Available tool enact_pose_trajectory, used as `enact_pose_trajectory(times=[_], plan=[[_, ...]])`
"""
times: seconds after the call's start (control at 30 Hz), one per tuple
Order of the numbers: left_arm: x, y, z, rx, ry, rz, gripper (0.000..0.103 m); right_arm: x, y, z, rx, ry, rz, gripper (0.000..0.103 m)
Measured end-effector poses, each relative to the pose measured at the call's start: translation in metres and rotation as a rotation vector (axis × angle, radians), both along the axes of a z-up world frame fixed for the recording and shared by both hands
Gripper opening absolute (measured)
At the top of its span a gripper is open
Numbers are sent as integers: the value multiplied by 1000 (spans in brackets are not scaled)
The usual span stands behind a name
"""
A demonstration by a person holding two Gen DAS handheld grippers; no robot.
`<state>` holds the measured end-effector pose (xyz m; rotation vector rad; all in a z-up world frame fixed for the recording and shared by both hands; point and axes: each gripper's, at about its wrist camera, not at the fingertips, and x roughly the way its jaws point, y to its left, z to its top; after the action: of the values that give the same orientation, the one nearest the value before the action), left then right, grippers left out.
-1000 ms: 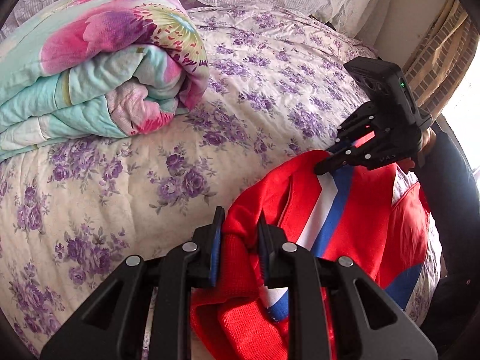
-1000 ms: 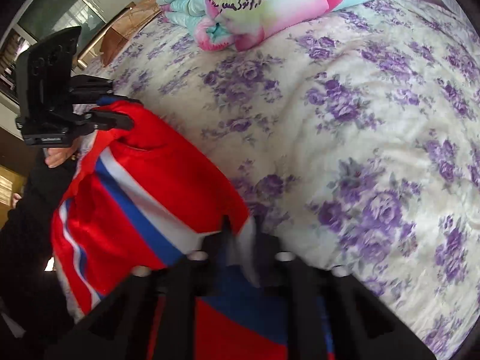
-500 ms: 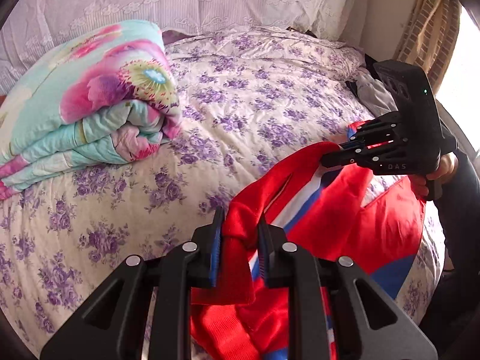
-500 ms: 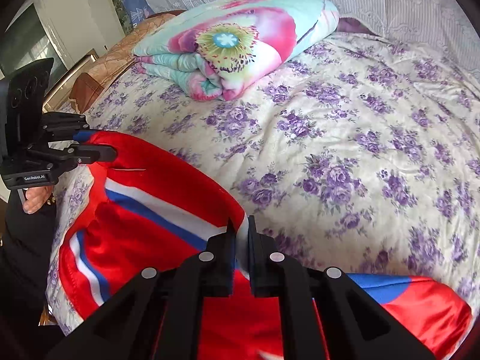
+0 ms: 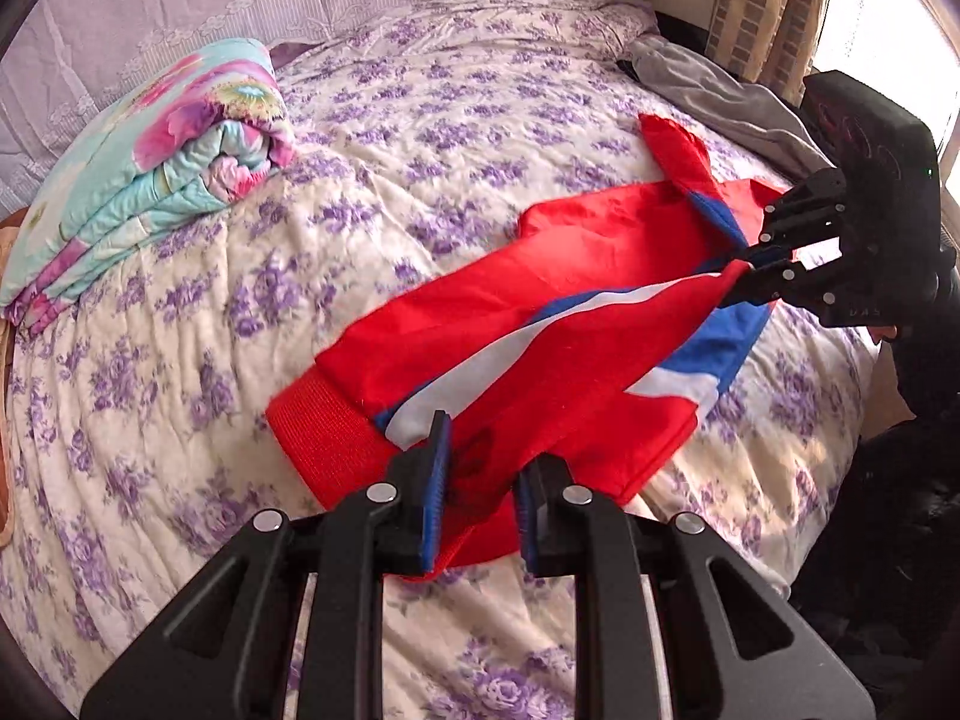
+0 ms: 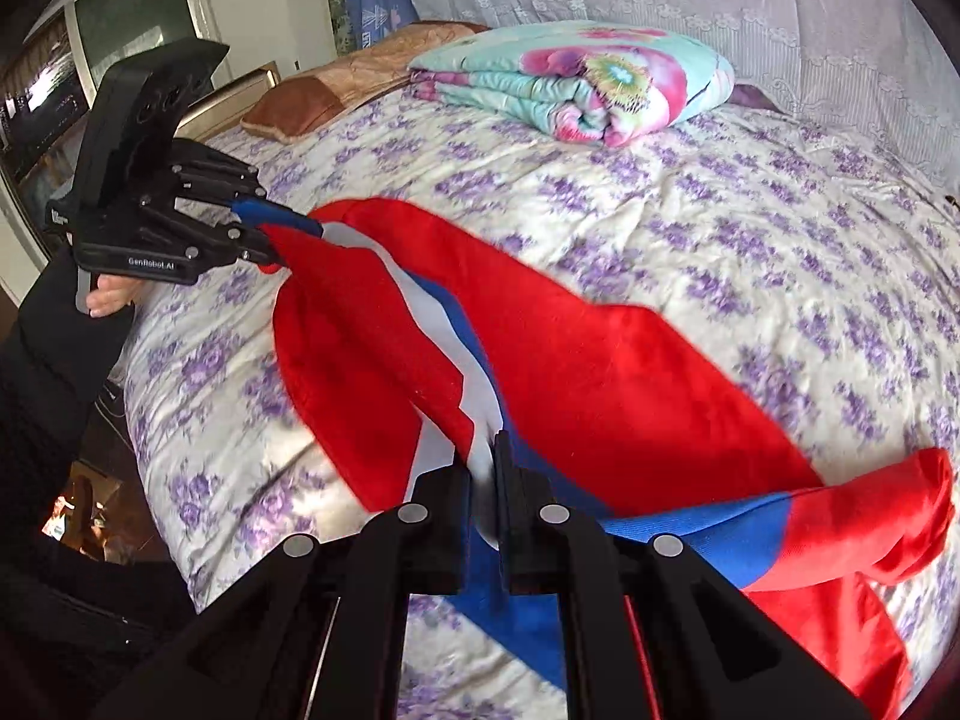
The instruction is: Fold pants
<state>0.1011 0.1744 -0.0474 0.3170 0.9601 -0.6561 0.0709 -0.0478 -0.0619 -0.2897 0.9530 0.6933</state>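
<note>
Start on the left side of your left camera. At about nine o'clock, a folded quilt (image 5: 150, 180) with pink flowers sits on the bed (image 5: 420, 120). The bed cover has little purple flowers all over it.

In the middle, the pants (image 5: 540, 324) are stretched out over the bed. They are red with a white and blue stripe. Your left gripper (image 5: 477, 480) is at six o'clock. Its fingers are pinching the red cloth next to the thick red waistband (image 5: 324, 438). There is a small gap between the fingers, and the cloth fills it.

At three o'clock you see your right gripper (image 5: 741, 273). Its fingers are pressed tight on the far end of the stripe. A loose red pant end (image 5: 678, 147) flips up at about one o'clock. A grey cloth (image 5: 720, 96) lies on the bed edge behind it.

Now your right camera. At nine o'clock, your left gripper (image 6: 273, 240) holds the pants (image 6: 600, 360). A hand (image 6: 111, 297) in a black sleeve (image 6: 54, 348) holds that tool. At six o'clock, your right gripper (image 6: 498, 468) has its fingers squeezed almost together on the white stripe. At twelve o'clock the quilt (image 6: 576, 78) rests near a brown pillow (image 6: 336, 84). At four o'clock, one red and blue pant leg (image 6: 840, 528) sags toward the bed.
</note>
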Motion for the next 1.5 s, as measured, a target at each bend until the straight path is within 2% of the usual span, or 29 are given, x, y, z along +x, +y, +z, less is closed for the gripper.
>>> enact_pose_trajectory(times=[0.13, 0.27, 0.37, 0.47, 0.5, 0.53, 0.57, 0.67, 0.73, 0.77, 0.8, 0.9, 0.97, 1.0, 1.03, 1.07, 1.1, 1.13, 1.17, 1.23, 1.3, 1.4, 1.43, 1.5], plan=[[-12, 1, -14, 7, 19, 3, 18, -10, 0, -23, 11, 54, -24, 8], [-20, 4, -19, -1, 22, 3, 18, -14, -3, -30, 46, 71, -43, 8], [-25, 8, -20, -14, 22, 0, 22, -16, 0, -36, 45, 78, -37, 8], [-40, 13, -20, -53, 21, -20, 55, -13, 4, -53, 16, 106, -44, 13], [-48, 15, -17, -59, -1, -10, 75, -13, 6, -59, 5, 104, -48, 13], [-57, 17, -14, -64, -34, 1, 84, -14, 7, -64, -1, 94, -51, 13], [-66, 20, -11, -80, -50, 1, 84, -15, 7, -66, 6, 78, -48, 16], [-85, 27, 6, -148, -98, 47, 84, -18, 5, -65, 40, 76, -32, 25], [-86, 24, 23, -215, -125, 111, 85, -18, 3, -63, 65, 104, -24, 47], [-83, 19, 30, -243, -134, 153, 87, -20, 4, -60, 83, 133, -6, 70], [-78, 13, 36, -261, -141, 205, 92, -23, 5, -57, 88, 145, 3, 77], [-53, -11, 36, -289, -89, 341, 93, -40, 8, -44, 26, 83, 0, 77], [-41, -26, 25, -299, -49, 401, 93, -50, 2, -33, 44, 56, -11, 78], [-36, -33, 15, -288, -28, 424, 82, -54, -2, -28, 70, 53, -17, 77], [-32, -39, 4, -279, 8, 427, 65, -58, -8, -22, 102, 43, -29, 77], [-27, -45, -9, -263, 61, 428, 56, -60, -13, -17, 131, 28, -50, 68], [-23, -48, -23, -239, 110, 441, 36, -60, -16, -14, 141, 20, -65, 35], [-19, -51, -38, -208, 157, 457, 16, -59, -16, -13, 132, 28, -78, 12], [-17, -52, -50, -186, 184, 470, 9, -55, -14, -15, 118, 47, -93, 1], [-18, -47, -62, -190, 182, 486, 0, -46, -9, -18, 115, 50, -116, 0], [-20, -42, -65, -216, 181, 490, 0, -37, 0, -25, 102, 56, -132, 0], [-21, -36, -73, -252, 189, 505, 1, -20, 13, -47, 95, 141, -130, 0], [-22, -37, -75, -256, 179, 502, 1, -15, 18, -60, 72, 185, -135, 0], [-24, -40, -75, -245, 142, 491, 1, -11, 21, -67, 74, 196, -145, 0]])
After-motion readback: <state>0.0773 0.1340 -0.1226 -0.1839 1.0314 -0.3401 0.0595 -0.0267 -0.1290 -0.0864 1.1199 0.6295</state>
